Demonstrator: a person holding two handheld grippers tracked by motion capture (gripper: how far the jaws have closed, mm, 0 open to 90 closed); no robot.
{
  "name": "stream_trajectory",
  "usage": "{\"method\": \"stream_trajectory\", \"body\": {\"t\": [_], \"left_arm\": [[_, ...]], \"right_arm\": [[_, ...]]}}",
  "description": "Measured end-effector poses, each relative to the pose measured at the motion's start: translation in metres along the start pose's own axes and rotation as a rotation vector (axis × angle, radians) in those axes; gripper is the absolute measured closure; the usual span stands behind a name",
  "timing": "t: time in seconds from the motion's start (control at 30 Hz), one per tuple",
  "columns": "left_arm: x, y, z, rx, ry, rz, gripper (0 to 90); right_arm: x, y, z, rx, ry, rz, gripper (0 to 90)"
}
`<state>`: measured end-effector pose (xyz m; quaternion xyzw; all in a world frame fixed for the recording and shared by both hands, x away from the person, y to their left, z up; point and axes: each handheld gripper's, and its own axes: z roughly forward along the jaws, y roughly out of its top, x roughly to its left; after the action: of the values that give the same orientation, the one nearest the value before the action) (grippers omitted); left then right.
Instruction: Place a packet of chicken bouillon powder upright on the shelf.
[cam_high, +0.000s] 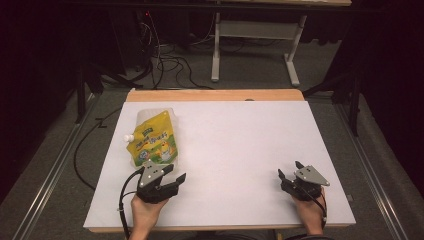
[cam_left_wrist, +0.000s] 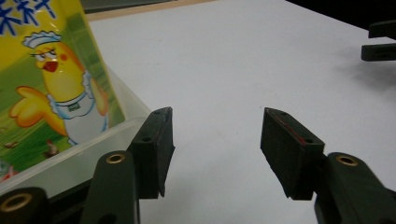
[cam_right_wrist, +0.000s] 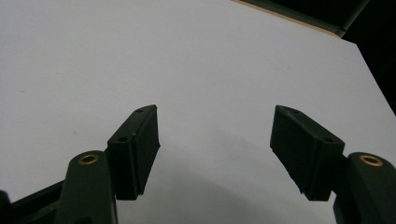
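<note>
Jaws of left gripper (cam_high: 174, 173) stood wide apart, empty, just beside one yellow spouted pouch (cam_high: 152, 139), right gripper (cam_high: 289, 170) equally spread, empty, well apart from pouch, two grippers on white table (cam_high: 240, 140).

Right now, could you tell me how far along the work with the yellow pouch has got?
It looks barely begun. Done: the left gripper sits at the near end of the yellow pouch, jaws open, one jaw beside its clear bottom edge. In hand: nothing; the pouch lies flat on the white table, ungripped. The right gripper rests open, far from it. Left: probably closing on the pouch and moving it.
</note>
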<state>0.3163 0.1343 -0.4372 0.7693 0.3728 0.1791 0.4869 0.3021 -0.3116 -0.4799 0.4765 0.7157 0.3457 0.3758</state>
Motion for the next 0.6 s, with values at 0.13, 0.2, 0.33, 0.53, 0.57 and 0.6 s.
{"method": "stream_trajectory", "body": {"t": [0.13, 0.2, 0.33, 0.53, 0.57, 0.6], "left_arm": [[-0.003, 0.000, 0.009, 0.016, -0.018, 0.002, 44.2], [-0.005, -0.001, 0.012, 0.020, -0.025, 0.001, 44.2], [-0.007, -0.001, 0.017, 0.028, -0.034, -0.002, 44.1], [-0.009, -0.002, 0.024, 0.039, -0.046, 0.001, 43.7], [-0.009, -0.002, 0.026, 0.043, -0.048, -0.001, 43.7], [-0.009, -0.002, 0.027, 0.044, -0.049, -0.001, 43.7]], "right_arm": [[0.000, 0.000, 0.000, -0.001, 0.001, 0.000, 33.0], [0.000, 0.000, 0.000, -0.002, 0.001, -0.002, 33.1], [0.000, 0.000, 0.000, -0.002, 0.001, -0.002, 33.2], [0.000, 0.000, 0.000, -0.001, 0.001, 0.000, 33.2], [0.000, 0.000, 0.000, -0.002, 0.001, -0.003, 33.2], [0.000, 0.000, 0.000, -0.001, 0.001, -0.001, 33.2]]}}
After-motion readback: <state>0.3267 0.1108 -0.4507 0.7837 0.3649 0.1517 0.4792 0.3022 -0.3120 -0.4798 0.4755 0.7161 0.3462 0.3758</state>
